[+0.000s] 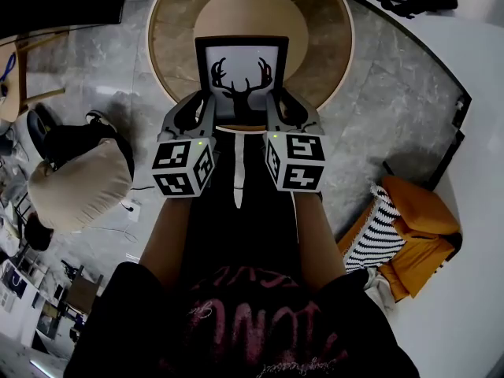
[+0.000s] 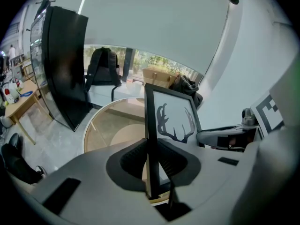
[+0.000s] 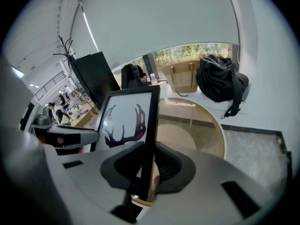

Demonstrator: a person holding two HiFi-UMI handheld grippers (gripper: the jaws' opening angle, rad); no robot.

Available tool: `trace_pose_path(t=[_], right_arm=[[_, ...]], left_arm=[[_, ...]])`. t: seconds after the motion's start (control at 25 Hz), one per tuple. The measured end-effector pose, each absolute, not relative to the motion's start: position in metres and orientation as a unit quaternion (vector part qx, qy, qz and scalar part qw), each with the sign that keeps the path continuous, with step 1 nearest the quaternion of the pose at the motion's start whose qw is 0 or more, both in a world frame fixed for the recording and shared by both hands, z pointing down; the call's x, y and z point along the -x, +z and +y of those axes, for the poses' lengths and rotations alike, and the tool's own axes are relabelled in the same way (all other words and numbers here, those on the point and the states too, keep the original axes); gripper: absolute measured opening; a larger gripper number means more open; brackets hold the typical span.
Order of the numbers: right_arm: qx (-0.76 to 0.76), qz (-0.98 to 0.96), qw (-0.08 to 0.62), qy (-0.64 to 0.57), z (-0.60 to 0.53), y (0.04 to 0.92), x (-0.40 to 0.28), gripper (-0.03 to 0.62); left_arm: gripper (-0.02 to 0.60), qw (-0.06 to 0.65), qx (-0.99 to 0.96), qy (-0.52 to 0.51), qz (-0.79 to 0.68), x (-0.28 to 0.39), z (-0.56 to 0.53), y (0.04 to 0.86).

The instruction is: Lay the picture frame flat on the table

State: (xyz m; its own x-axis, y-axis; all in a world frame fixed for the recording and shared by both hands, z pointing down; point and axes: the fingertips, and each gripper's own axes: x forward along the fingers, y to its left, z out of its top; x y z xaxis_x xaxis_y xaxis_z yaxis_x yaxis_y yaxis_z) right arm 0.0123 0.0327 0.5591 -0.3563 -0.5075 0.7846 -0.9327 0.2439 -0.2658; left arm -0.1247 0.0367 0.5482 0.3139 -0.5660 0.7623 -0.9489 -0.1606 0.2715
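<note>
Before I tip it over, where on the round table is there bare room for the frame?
The round glass-topped wooden table is bare from the black deer-print picture frame to its far rim, and on both sides. The near rim is crowded: left tongs and right tongs clamp the frame's side edges there.

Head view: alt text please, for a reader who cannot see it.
A black picture frame showing a deer-antler silhouette is clamped at its lower side edges by the left hand-held gripper and the right hand-held gripper, seen from above over a round table.
</note>
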Motion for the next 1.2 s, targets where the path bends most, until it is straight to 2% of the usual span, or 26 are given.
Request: trace_pose_path(t=[1.2], right_arm=[[-0.481,-0.699,0.314,0.426,0.060,0.628,-0.013,0.080]], left_arm=[[0.072,0.429,-0.688,0.286,-0.511,0.125,0.064,0.618]])
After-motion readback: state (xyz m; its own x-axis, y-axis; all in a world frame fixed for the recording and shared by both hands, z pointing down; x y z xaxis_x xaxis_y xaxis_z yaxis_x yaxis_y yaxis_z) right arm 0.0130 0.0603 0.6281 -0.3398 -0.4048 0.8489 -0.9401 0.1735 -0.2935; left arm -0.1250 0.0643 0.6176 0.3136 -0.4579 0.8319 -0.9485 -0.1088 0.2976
